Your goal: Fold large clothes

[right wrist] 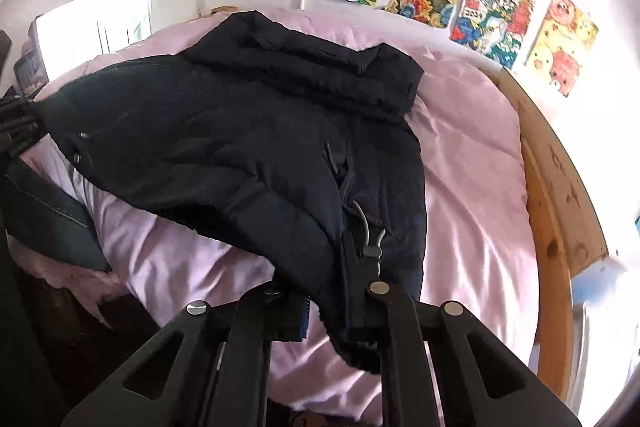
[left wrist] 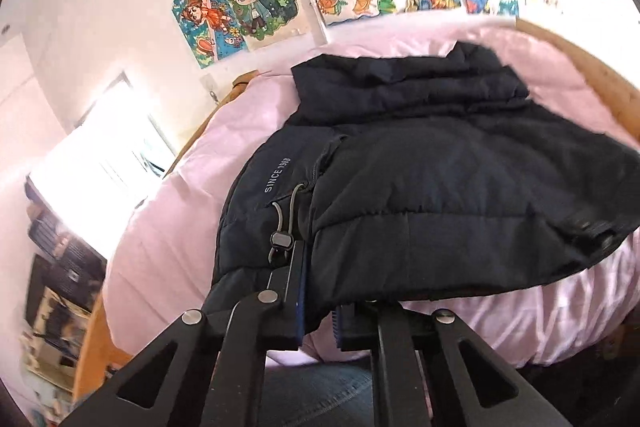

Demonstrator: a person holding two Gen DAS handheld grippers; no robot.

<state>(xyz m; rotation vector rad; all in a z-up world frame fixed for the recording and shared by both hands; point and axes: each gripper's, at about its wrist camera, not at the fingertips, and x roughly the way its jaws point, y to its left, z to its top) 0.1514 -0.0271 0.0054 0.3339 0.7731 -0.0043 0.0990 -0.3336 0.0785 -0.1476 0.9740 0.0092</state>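
Both claws, left gripper (left wrist: 318, 301) and right gripper (right wrist: 326, 301), clamped on the near hem of the jacket (left wrist: 420, 155) (collar toward 12 o'clock, long axis away).

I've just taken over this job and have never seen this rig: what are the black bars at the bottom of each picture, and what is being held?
No robot arm here: a person holds a two-finger gripper in each hand, each with a camera looking along its fingers. The bars are those fingers. One picture shows the left gripper, the other the right gripper. Both are shut on the near hem of a dark puffer jacket lying on a pink duvet on a wooden bed.
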